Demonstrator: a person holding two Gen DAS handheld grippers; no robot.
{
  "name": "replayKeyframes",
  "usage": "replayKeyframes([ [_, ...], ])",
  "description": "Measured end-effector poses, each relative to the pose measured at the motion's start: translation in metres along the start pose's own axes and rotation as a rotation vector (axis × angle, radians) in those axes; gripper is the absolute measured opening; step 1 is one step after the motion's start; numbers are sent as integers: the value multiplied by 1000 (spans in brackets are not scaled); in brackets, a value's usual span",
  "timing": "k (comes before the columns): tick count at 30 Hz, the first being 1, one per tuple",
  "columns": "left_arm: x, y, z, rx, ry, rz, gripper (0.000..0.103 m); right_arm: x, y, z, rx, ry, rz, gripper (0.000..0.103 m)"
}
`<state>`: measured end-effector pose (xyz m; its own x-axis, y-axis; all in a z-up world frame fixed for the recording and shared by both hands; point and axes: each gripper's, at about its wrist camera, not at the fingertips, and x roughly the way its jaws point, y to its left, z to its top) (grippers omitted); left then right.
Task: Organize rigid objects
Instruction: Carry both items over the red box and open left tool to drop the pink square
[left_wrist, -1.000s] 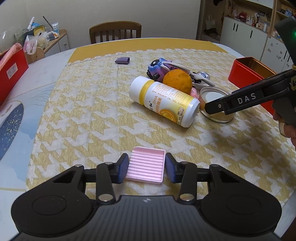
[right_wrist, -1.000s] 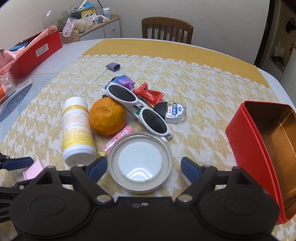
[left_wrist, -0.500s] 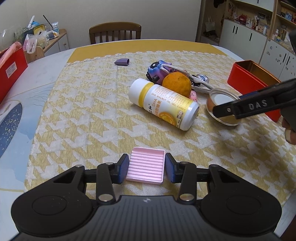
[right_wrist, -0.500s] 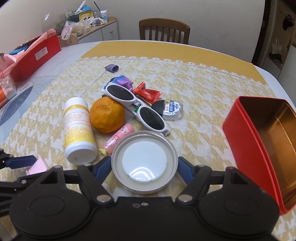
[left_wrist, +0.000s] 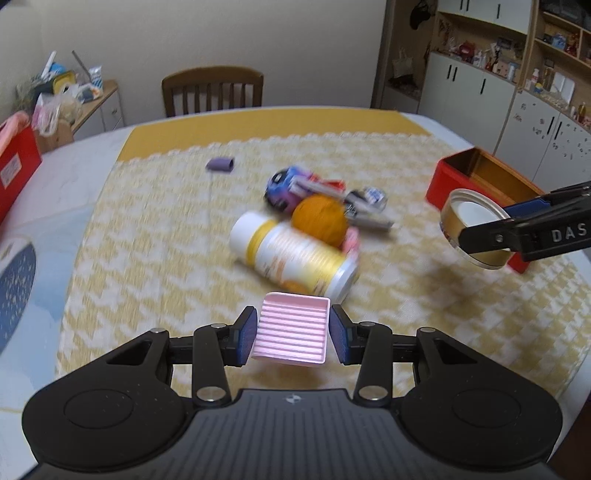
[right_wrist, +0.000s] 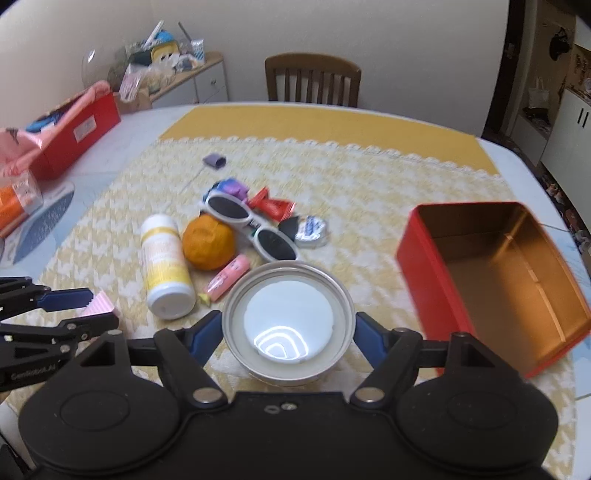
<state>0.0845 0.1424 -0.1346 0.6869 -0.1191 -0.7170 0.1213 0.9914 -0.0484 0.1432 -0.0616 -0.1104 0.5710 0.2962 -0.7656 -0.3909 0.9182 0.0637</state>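
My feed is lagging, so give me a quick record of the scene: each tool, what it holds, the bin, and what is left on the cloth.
left tool: shut on pink ridged tray, lifted off the cloth
right tool: shut on round metal lid, held off the cloth
red tin: open, nothing visible inside
left on cloth: white bottle, orange, sunglasses, pink tube, red packet, purple piece

Motion blur smears the label of the white bottle (left_wrist: 291, 256) beyond reading, and the toys behind the orange (left_wrist: 319, 220) merge into 1 tangle. The right claw (left_wrist: 476, 236) is cut off by the frame edge past its lettering. The red tin (right_wrist: 495, 273) loses its near corner behind that claw's body.
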Motion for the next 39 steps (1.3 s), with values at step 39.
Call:
replayKeyframes([
  [39,145,-265,181,166,62,-113,41,-11,-212,9,-114,14,49,75],
])
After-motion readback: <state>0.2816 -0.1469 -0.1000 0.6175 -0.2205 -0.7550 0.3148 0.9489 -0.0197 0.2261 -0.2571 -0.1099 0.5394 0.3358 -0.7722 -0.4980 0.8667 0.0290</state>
